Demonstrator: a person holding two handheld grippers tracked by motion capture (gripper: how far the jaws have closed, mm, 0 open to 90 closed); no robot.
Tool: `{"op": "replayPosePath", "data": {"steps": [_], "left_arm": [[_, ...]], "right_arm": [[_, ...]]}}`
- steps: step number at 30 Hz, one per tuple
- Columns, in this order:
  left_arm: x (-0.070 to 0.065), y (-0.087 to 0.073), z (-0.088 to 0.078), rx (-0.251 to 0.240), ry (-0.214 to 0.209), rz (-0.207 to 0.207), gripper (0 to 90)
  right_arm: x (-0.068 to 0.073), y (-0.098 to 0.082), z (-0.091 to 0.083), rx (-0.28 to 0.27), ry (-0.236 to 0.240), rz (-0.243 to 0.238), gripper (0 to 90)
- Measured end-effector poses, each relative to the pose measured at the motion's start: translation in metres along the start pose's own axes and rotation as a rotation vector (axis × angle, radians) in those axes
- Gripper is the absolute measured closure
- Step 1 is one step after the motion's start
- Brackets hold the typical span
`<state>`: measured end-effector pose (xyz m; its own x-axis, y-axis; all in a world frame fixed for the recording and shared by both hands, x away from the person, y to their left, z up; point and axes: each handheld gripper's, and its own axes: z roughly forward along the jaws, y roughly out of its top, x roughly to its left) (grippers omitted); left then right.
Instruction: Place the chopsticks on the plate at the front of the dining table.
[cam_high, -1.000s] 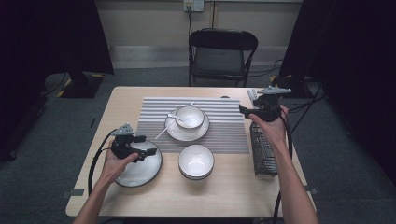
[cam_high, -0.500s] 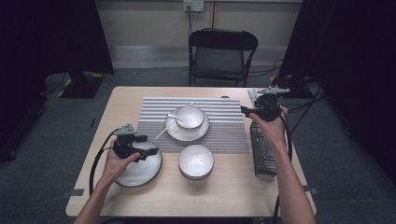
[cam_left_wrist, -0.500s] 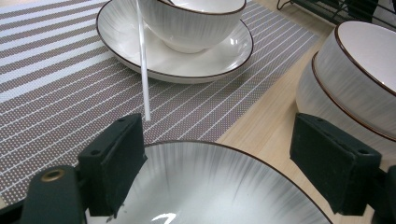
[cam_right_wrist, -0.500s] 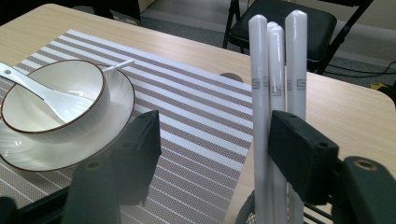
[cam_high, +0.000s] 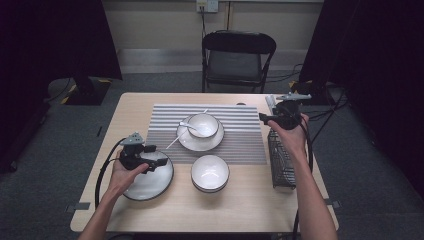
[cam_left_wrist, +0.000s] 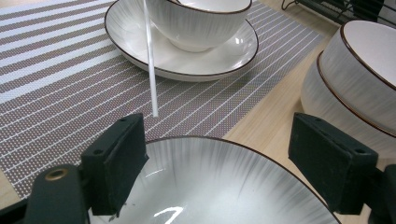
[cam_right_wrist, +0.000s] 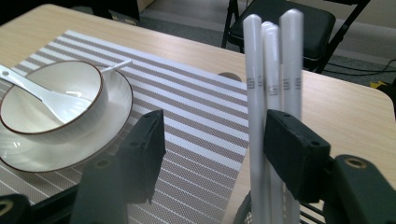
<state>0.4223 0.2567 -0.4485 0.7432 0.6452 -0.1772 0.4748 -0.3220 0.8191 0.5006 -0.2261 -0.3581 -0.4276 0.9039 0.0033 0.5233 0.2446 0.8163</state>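
Wooden table (cam_high: 150, 102) bears glossy round plate (cam_high: 150, 184), perhaps ceramic

Not much here can be read. The three white chopsticks (cam_right_wrist: 275, 93) standing upright at the right of the right gripper view each carry a small grey printed mark about a third of the way down from the tip, in the middle right of the frame. It looks like a squared logo or a character, but it is too small and blurred to make out. Nothing else bears any writing.
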Motion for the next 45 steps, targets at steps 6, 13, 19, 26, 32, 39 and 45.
{"op": "replayPosePath", "data": {"steps": [6,13,19,26,32,39,45], "left_arm": [[-0.001,0.001,0.001,0.005,0.003,0.011,18.8],[0.000,0.001,-0.001,-0.002,0.003,-0.002,19.0],[0.002,0.001,0.000,-0.004,0.009,-0.004,19.2],[0.002,0.000,0.001,0.003,0.008,-0.005,19.5],[0.001,0.000,0.004,0.010,0.006,-0.001,19.7],[0.001,0.001,0.005,0.004,-0.005,-0.007,20.8],[0.002,0.001,0.004,0.002,0.001,-0.003,20.6]], "right_arm": [[0.001,0.000,0.000,0.026,0.001,-0.004,38.5],[-0.006,-0.003,-0.002,0.036,0.031,0.015,48.5],[-0.007,-0.004,-0.001,0.045,0.034,0.010,56.5],[-0.008,-0.006,-0.008,0.034,0.052,0.011,67.1],[-0.007,-0.007,-0.012,0.048,0.041,-0.004,73.9],[-0.006,-0.009,-0.013,0.076,0.036,-0.008,77.7],[-0.004,-0.009,-0.015,0.070,0.016,-0.020,81.7]]}}
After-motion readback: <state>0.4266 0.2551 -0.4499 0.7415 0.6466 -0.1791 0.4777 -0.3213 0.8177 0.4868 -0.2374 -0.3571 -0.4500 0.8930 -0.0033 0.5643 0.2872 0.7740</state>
